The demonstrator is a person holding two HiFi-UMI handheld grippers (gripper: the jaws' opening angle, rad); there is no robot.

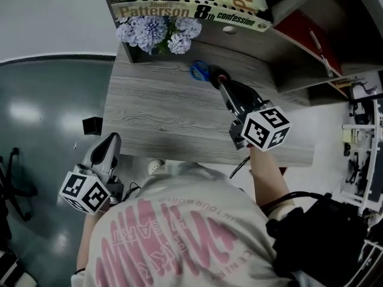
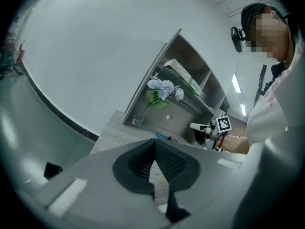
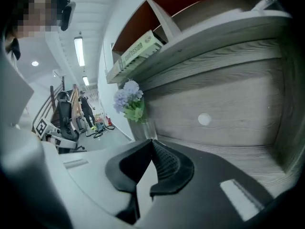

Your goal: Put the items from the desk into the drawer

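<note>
Scissors [image 1: 200,72], blue-handled, flat on the desk [image 1: 155,118] near its back edge, just in front of the shut drawer [image 1: 245,40] and to the right of the vase of flowers [image 1: 157,31]; not yet put away. Right gripper [image 1: 221,82] stretched out over the desk, tips just beside the scissors, jaws closed together on nothing, pointed at the drawer front and its round knob [image 3: 204,119]. Left gripper [image 1: 111,142] held low off the desk's left edge, jaws likewise together and empty, well apart from every item. Step in hand, as judged: opening the drawer, a needed first move with it shut. To do well: part the right jaws before arrival, not at contact. Line up square with the knob, one pad on either side, and close fully behind its head before pulling. Pull straight out along the drawer's run, without lifting or twisting, to avoid slipping off so small a knob. Keep the wrist clear of the scissors lying below the path, lest swept aside or caught by the opening drawer. Open far enough for the scissors to go in flat. Bring the left gripper up meanwhile, ready to take the scissors by the handles.
</note>
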